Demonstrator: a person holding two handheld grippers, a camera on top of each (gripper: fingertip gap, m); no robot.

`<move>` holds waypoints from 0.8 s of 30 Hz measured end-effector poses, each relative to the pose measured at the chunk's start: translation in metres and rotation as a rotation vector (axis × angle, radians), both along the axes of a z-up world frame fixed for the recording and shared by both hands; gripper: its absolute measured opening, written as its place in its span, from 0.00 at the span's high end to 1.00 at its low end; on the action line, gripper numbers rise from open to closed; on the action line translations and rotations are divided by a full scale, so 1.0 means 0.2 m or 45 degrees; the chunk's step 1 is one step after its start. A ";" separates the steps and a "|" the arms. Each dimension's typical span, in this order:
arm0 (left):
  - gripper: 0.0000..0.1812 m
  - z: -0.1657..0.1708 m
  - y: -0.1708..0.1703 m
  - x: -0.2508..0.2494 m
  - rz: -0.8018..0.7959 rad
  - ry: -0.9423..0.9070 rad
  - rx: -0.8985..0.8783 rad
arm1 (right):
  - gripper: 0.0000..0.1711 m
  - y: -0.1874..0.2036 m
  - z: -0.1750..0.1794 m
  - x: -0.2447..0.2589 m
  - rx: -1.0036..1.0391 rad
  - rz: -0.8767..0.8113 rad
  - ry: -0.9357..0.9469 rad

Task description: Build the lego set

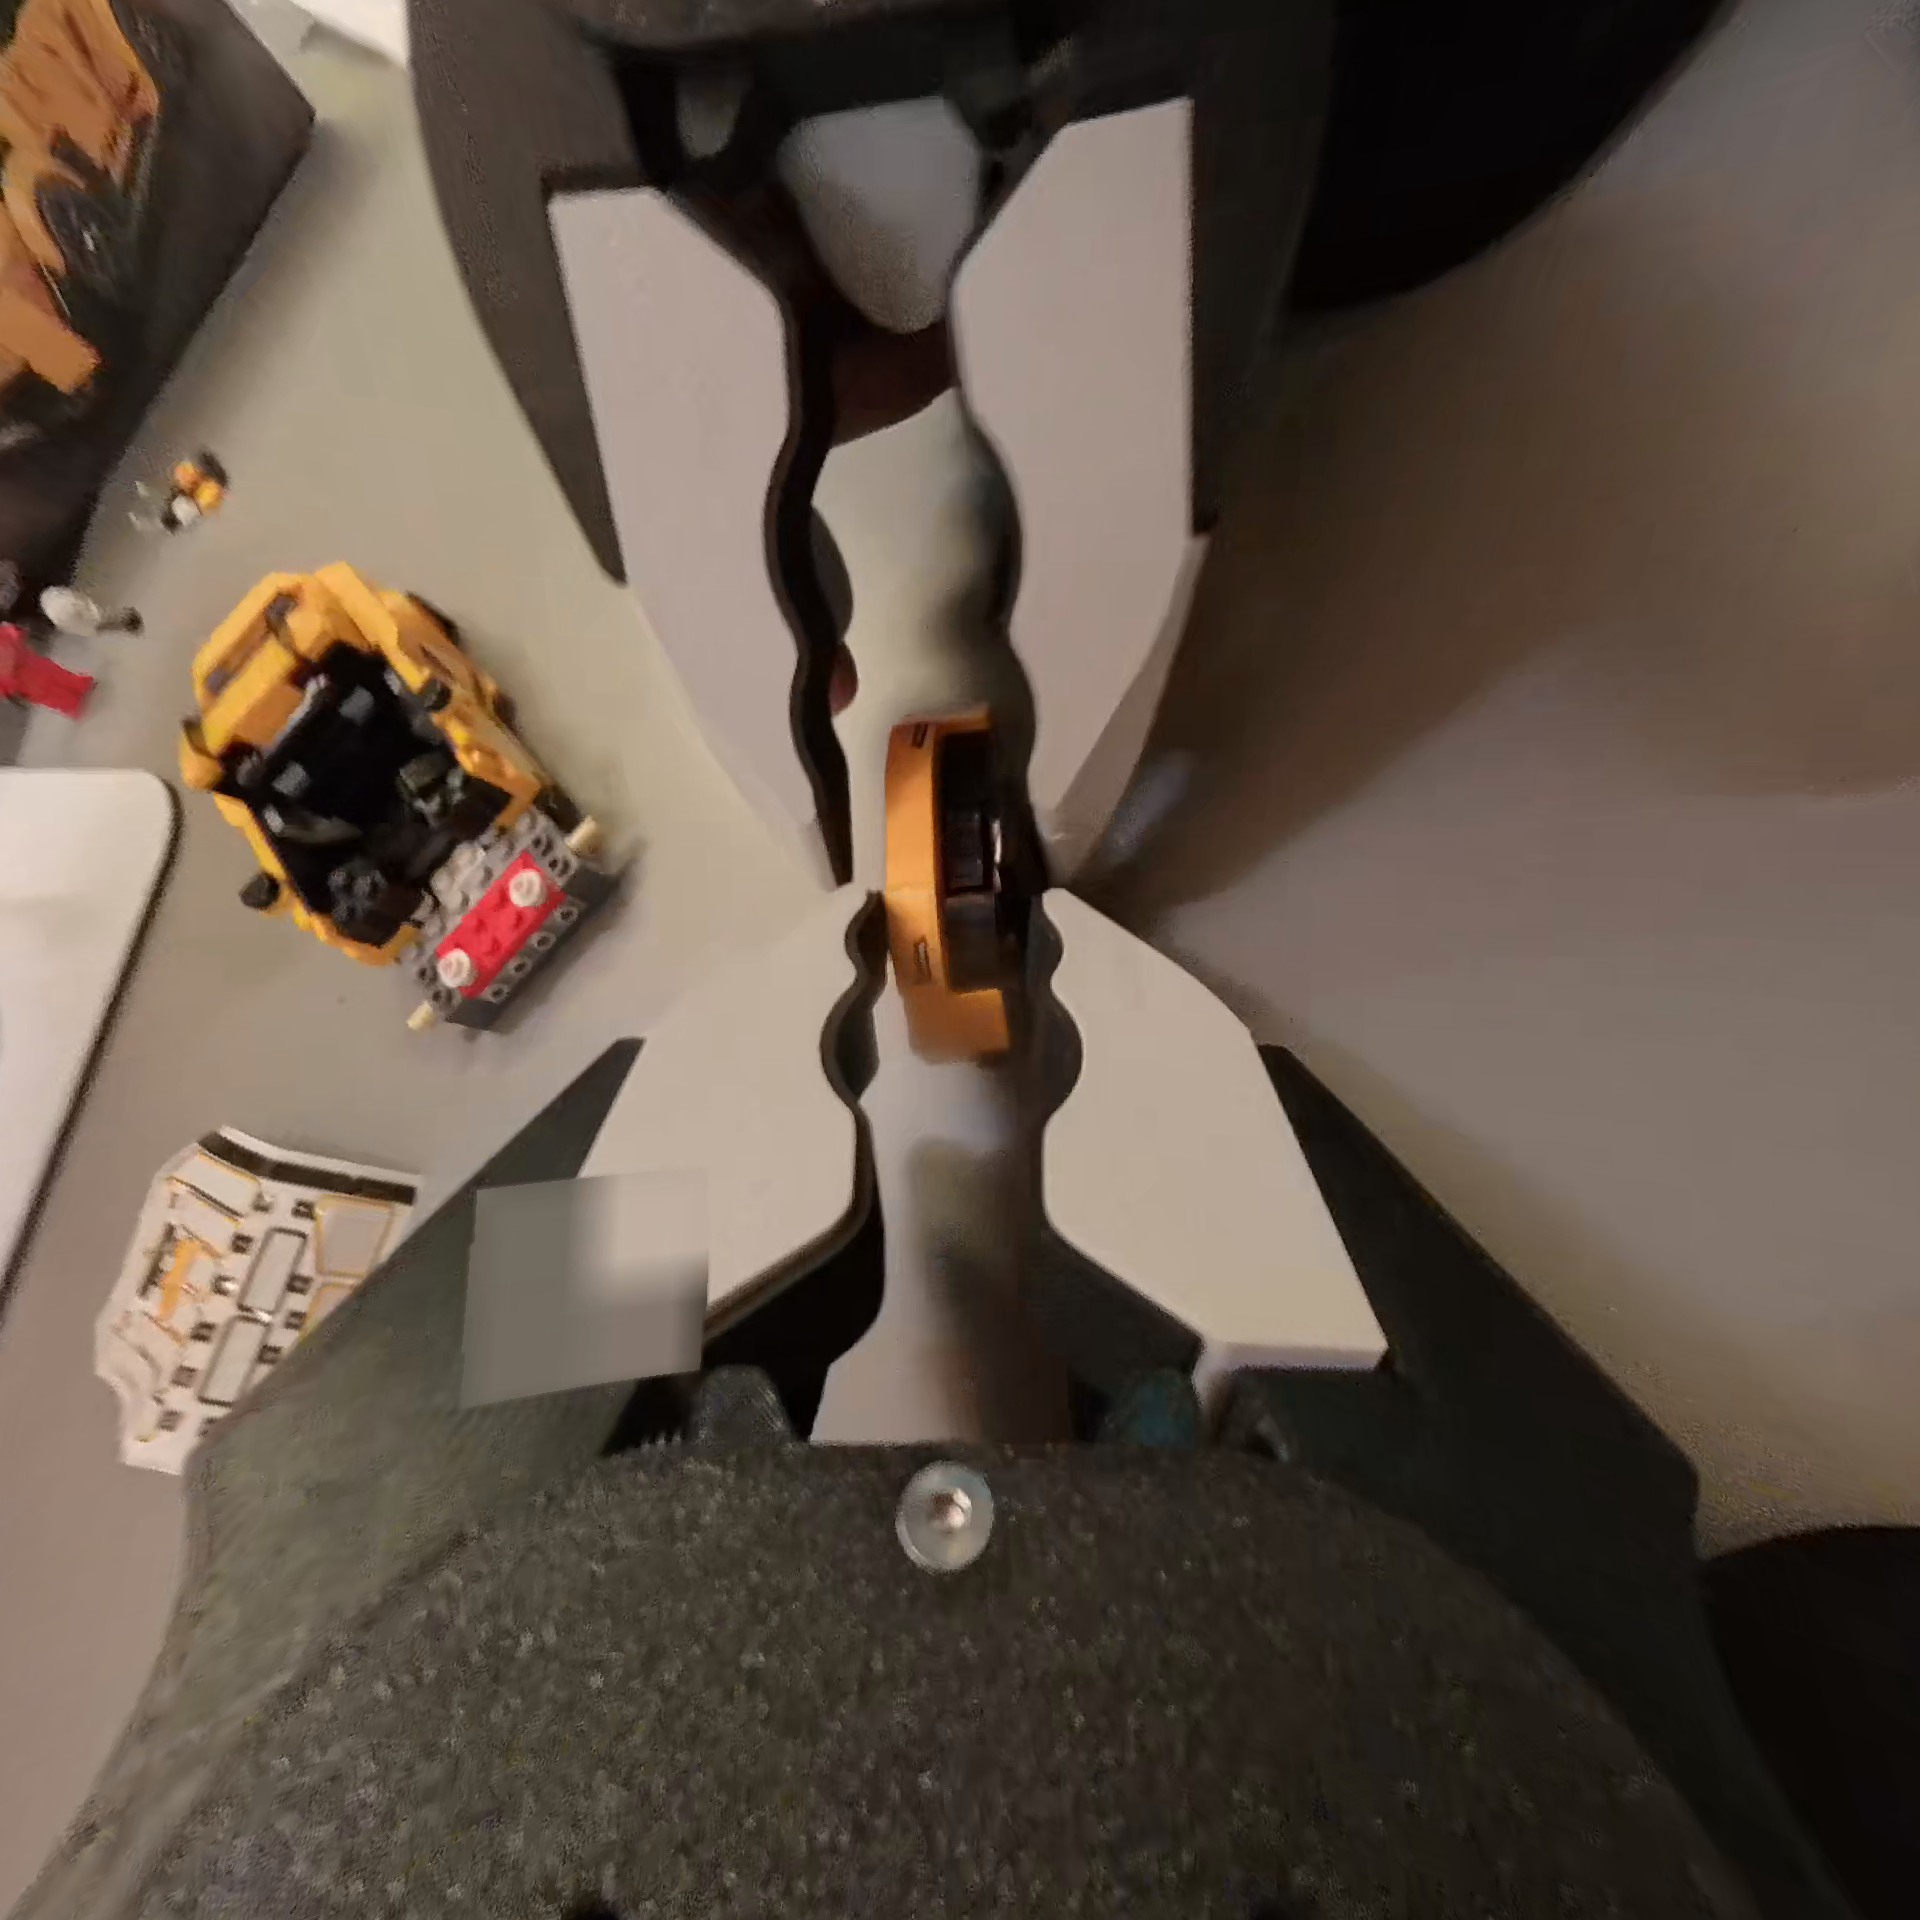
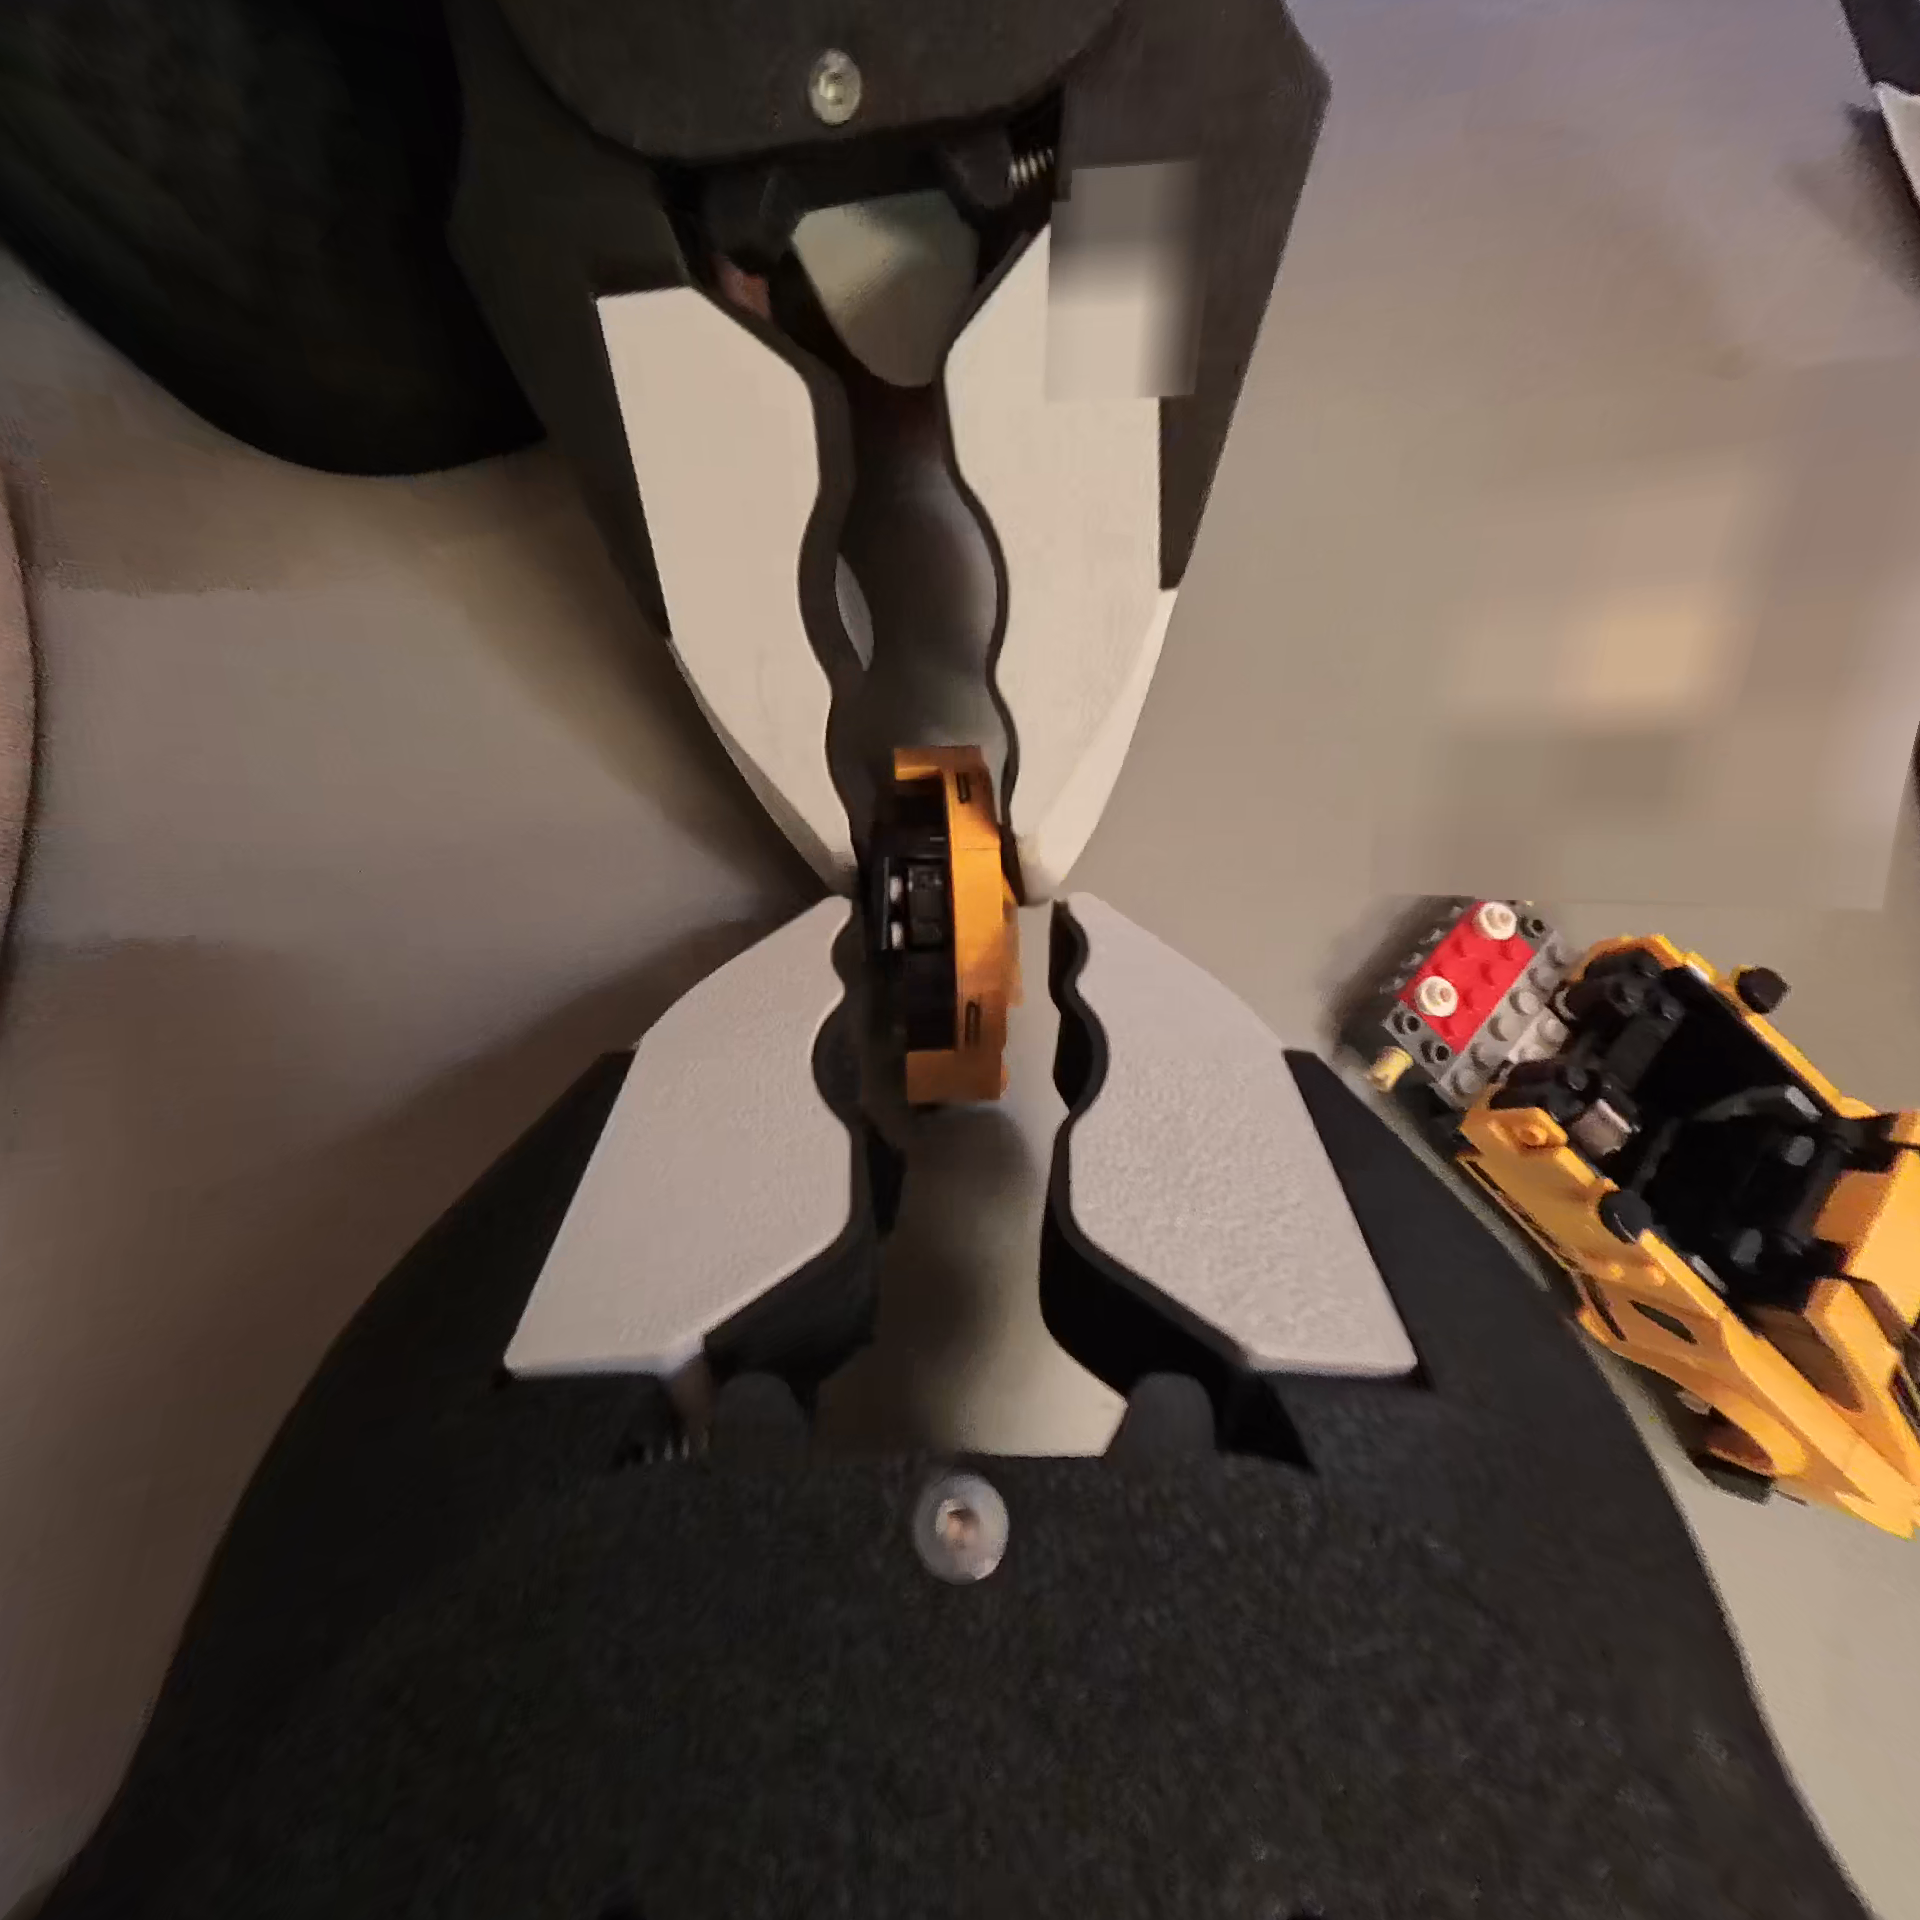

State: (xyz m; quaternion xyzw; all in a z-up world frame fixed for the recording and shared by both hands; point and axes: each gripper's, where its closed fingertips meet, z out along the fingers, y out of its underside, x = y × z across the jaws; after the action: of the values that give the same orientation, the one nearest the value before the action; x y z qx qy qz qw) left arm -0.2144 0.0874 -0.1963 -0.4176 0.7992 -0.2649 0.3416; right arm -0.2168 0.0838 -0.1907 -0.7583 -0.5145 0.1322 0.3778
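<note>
A small orange and black lego sub-assembly (image 1: 920, 883) hangs above the grey table between two grippers that meet tip to tip. My left gripper (image 1: 951, 920) comes in from the bottom of the left wrist view and is shut on its lower part. My right gripper (image 2: 951, 930) has its jaws around the same sub-assembly (image 2: 977, 935), with a thin gap at one finger, so it is slightly open. Each gripper also shows in the other's view: the right (image 1: 935, 868), the left (image 2: 935, 883). The partly built yellow and black car (image 1: 353, 790) (image 2: 1662, 1174) lies on the table off to the side.
A sticker sheet (image 1: 239, 1278) lies near the car. A white sheet or tray (image 1: 73, 935) is at the left edge. The set's box (image 1: 73, 208) is at the far left, with small loose pieces (image 1: 192, 488) beside it. A dark shape (image 2: 208, 208) fills one corner. Only a small space, under 4 cm, lies between the two pairs of fingers.
</note>
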 end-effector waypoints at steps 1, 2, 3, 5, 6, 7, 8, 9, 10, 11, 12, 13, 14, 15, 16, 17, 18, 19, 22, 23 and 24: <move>0.86 0.00 0.00 0.00 -0.010 -0.009 0.048 | 0.81 0.00 -0.01 0.00 0.011 0.012 -0.018; 0.86 -0.01 0.00 0.00 -0.014 -0.014 0.084 | 0.81 0.00 -0.02 0.00 0.028 0.017 -0.043; 0.86 -0.01 0.00 0.01 -0.021 -0.021 0.095 | 0.81 0.00 -0.02 0.00 0.046 0.021 -0.054; 0.86 -0.01 0.00 0.01 -0.025 -0.020 0.067 | 0.83 0.01 -0.02 0.00 0.084 0.029 -0.086; 0.86 -0.01 0.00 0.00 -0.024 -0.016 0.039 | 0.85 0.01 -0.03 0.00 0.106 0.034 -0.104; 0.85 -0.02 0.00 0.00 -0.028 -0.006 -0.001 | 0.85 0.01 -0.03 0.00 0.121 0.038 -0.114; 0.83 -0.03 -0.01 -0.01 -0.032 0.014 -0.048 | 0.85 0.02 -0.04 0.00 0.127 0.039 -0.127; 0.82 -0.03 0.00 -0.01 -0.026 0.032 -0.092 | 0.85 0.02 -0.04 0.00 0.135 0.037 -0.133; 0.80 -0.04 0.01 -0.02 -0.024 0.043 -0.128 | 0.85 0.02 -0.04 0.00 0.137 0.038 -0.133; 0.80 -0.04 0.01 -0.03 -0.021 0.054 -0.153 | 0.85 0.03 -0.04 0.00 0.138 0.037 -0.133; 0.82 -0.04 0.02 -0.03 -0.022 0.062 -0.169 | 0.85 0.03 -0.03 -0.01 0.144 0.037 -0.134; 0.83 -0.04 0.03 -0.03 -0.015 0.057 -0.165 | 0.85 0.04 -0.03 -0.01 0.150 0.037 -0.137; 0.85 -0.03 0.03 -0.03 -0.014 0.048 -0.154 | 0.85 0.04 -0.03 -0.01 0.157 0.039 -0.139; 0.87 -0.03 0.03 -0.03 -0.020 0.039 -0.138 | 0.85 0.04 -0.03 -0.02 0.160 0.041 -0.140; 0.87 -0.03 0.03 -0.03 -0.022 0.032 -0.115 | 0.85 0.04 -0.03 -0.02 0.163 0.040 -0.143; 0.87 -0.03 0.03 -0.03 -0.023 0.028 -0.099 | 0.85 0.05 -0.03 -0.02 0.165 0.040 -0.145; 0.87 -0.02 0.03 -0.02 -0.026 0.018 -0.089 | 0.85 0.05 -0.03 -0.02 0.164 0.036 -0.146; 0.87 -0.01 0.02 -0.02 -0.029 0.001 -0.076 | 0.85 0.05 -0.03 -0.02 0.169 0.029 -0.145; 0.87 0.02 0.04 -0.01 0.000 -0.022 -0.044 | 0.83 0.06 -0.02 -0.01 0.214 0.010 -0.156; 0.88 0.01 0.04 -0.01 0.010 -0.010 -0.046 | 0.82 0.05 -0.02 -0.01 0.223 0.013 -0.160; 0.88 0.01 0.04 -0.01 0.019 0.005 -0.054 | 0.82 0.04 -0.01 -0.01 0.232 0.009 -0.158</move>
State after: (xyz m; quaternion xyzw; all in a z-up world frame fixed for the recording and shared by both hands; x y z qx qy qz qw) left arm -0.2173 0.0953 -0.1949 -0.4314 0.7910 -0.2783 0.3330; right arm -0.2179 0.0925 -0.1930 -0.7257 -0.5495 0.0389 0.4121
